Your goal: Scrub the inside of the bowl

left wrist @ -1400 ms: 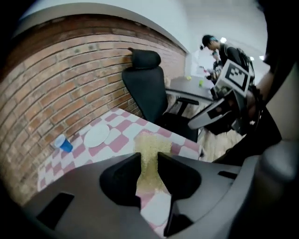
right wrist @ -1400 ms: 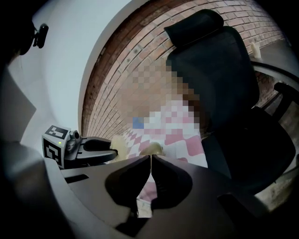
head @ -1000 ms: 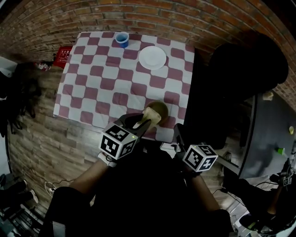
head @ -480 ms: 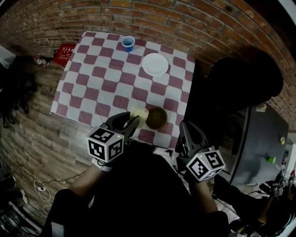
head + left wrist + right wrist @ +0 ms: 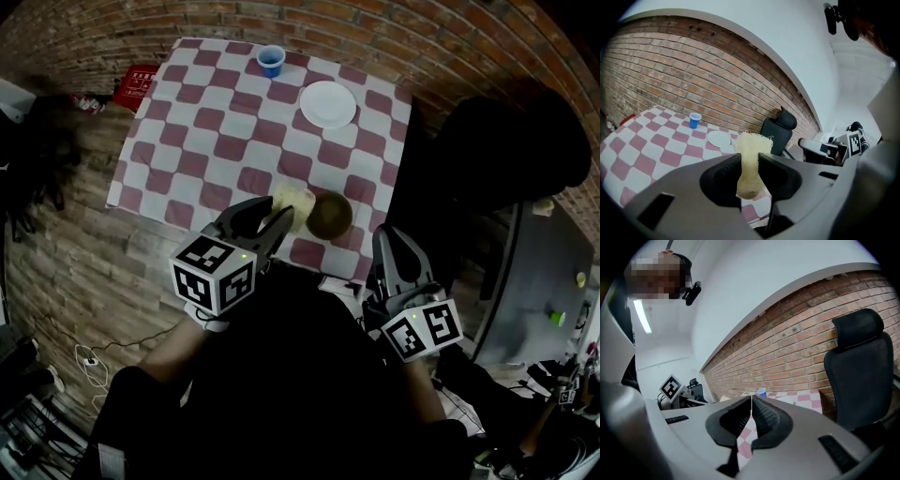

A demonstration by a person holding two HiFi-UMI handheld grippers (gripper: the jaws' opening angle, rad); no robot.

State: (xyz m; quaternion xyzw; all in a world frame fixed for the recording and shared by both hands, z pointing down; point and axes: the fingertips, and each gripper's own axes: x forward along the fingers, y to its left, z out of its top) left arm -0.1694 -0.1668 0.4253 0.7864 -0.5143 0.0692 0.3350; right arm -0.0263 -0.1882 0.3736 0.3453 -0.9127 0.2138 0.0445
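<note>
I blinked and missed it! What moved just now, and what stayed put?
The left gripper drew the sponge back off the bowl; the sponge is now held just left of it. The right gripper drifted a little rightward, shut and empty. Unchanged: sponge clamped in the left gripper; bowl, plate and blue cup on the table.

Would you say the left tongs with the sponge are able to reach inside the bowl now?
Probably yes: the bowl sits open beside the sponge in the left tongs, nothing covers it, and the right tongs are off to the side.
</note>
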